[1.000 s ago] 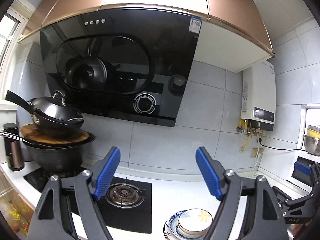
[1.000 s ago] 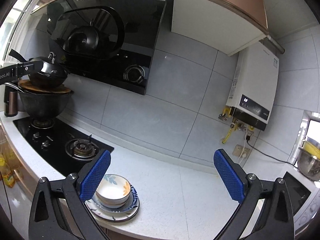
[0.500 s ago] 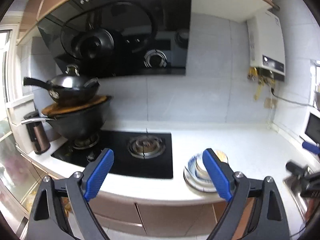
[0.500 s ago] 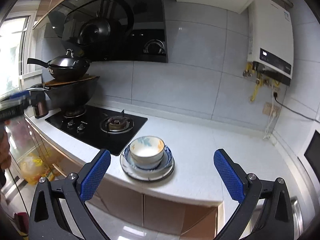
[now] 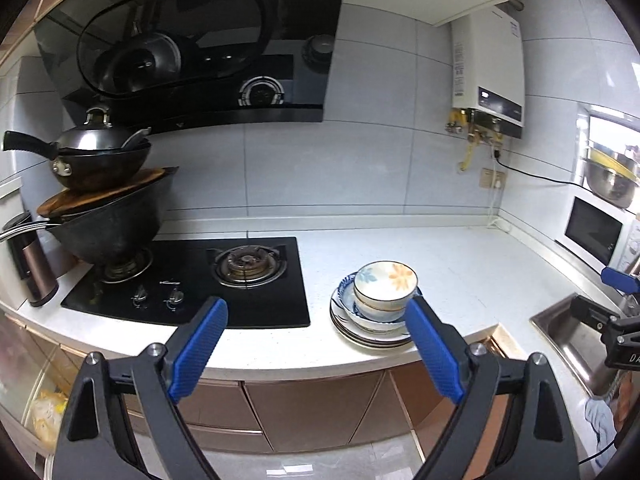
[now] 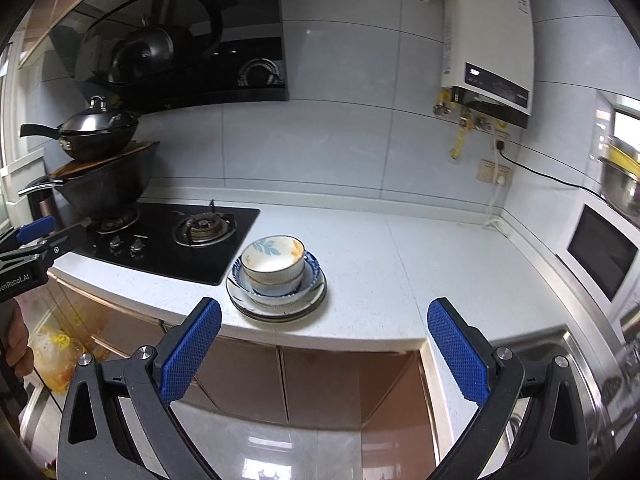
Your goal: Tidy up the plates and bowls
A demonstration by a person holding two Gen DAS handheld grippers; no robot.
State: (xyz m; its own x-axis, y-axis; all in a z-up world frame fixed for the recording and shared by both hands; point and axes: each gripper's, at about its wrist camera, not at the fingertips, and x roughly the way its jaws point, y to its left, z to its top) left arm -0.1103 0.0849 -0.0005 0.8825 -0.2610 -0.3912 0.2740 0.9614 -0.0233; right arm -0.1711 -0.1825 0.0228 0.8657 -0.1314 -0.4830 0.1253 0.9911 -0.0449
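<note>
A stack of dishes stands near the front edge of the white counter (image 5: 460, 280), right of the hob. It is a few plates (image 5: 360, 334), a blue-patterned bowl (image 5: 366, 316) and on top a white bowl with flowers (image 5: 386, 280). In the right wrist view the same top bowl (image 6: 274, 260) sits on the plates (image 6: 310, 300). My left gripper (image 5: 314, 320) hangs open in front of the counter, short of the stack, with nothing between its blue pads. My right gripper (image 6: 324, 316) is open too, empty, in front of and below the stack.
A black gas hob (image 5: 192, 280) lies left of the stack, with stacked woks (image 5: 104, 200) on its left burner and a thermos (image 5: 32, 268) beside it. A steel sink (image 5: 576, 340) and a microwave (image 5: 596, 232) are at the right. Brown cabinet doors (image 6: 240, 376) run under the counter.
Both grippers have tipped downward and sunk, so the counter edge and cabinets now show. The left jaws stand a little wider than a second ago. The dish stack has not moved.
</note>
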